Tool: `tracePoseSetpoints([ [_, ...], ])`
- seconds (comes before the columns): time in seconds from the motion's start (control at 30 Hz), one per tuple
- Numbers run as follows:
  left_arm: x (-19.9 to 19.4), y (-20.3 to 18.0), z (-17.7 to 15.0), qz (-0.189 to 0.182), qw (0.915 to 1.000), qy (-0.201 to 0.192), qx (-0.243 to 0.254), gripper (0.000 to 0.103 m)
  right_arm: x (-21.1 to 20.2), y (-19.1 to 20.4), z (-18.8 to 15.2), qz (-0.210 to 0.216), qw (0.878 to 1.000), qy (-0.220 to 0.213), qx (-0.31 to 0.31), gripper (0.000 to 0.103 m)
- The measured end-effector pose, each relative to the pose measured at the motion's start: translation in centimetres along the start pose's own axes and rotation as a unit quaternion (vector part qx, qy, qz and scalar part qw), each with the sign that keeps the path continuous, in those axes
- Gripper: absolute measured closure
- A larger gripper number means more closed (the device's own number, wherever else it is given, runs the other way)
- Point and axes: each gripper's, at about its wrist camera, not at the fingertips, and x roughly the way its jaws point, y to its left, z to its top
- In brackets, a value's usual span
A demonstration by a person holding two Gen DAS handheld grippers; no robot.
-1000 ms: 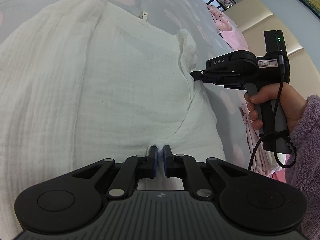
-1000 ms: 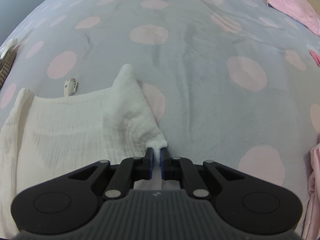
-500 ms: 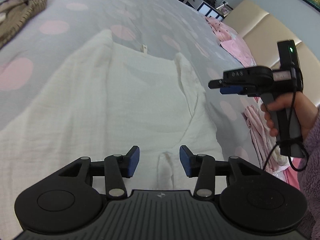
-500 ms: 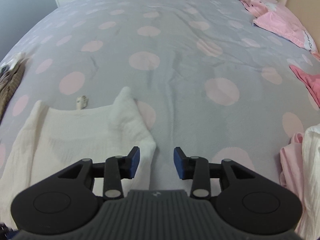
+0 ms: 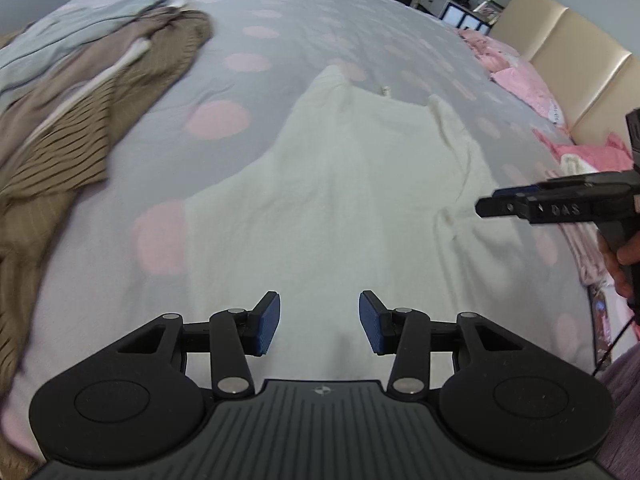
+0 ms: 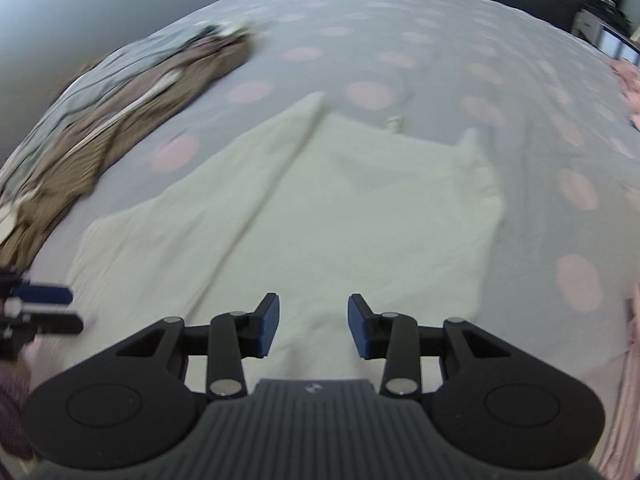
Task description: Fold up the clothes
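Left wrist view: your left gripper (image 5: 319,322) and right gripper (image 6: 313,325) gape half-open, empty.
White garment (image 5: 352,200): soft, light; pinch its hem corners nearest you.

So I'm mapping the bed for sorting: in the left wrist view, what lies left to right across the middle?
Brown striped garment → white garment, spread flat on the dotted bedspread → right gripper, open and held above the bed → pink clothes by the headboard.
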Motion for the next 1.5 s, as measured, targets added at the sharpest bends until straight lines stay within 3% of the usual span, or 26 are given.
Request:
tracePoseSetpoints([
  [0.3,-3.4,2.9,-6.3,0.048,0.9979,0.03,-0.03,0.054,-0.4,7.5,-5.6,0.078,0.996,0.026,-0.024,0.061],
  [0.57,-1.6,2.6,-10.4,0.045,0.993,0.108,0.014,0.053,-2.2,10.9,-7.9,0.106,0.994,0.015,-0.019,0.06],
  [0.8,0.3,3.1,-10.9,0.039,0.99,0.133,0.024,0.053,-3.1,13.1,-11.1,0.126,0.992,0.022,-0.008,0.06],
  [0.83,0.3,3.2,-10.9,0.034,0.9902,0.133,0.023,0.057,-3.1,13.5,-11.5,0.129,0.991,0.025,-0.01,0.06],
  [0.87,0.2,3.3,-10.9,0.022,0.9904,0.135,0.021,0.068,-3.1,13.9,-11.9,0.132,0.991,0.028,-0.011,0.06],
  [0.97,-0.3,3.2,-11.0,-0.004,0.991,0.132,0.022,0.09,-3.1,15.2,-12.9,0.141,0.989,0.034,-0.022,0.06],
  [1.2,-3.5,1.1,-10.5,-0.04,0.9923,0.097,0.066,0.094,-3.6,16.2,-13.2,0.16,0.987,0.022,-0.005,0.06],
  [1.5,-3.0,-3.0,-9.4,-0.08,0.982,0.081,0.151,0.094,-3.8,13.9,-12.1,0.184,0.979,0.011,0.09,0.06],
])
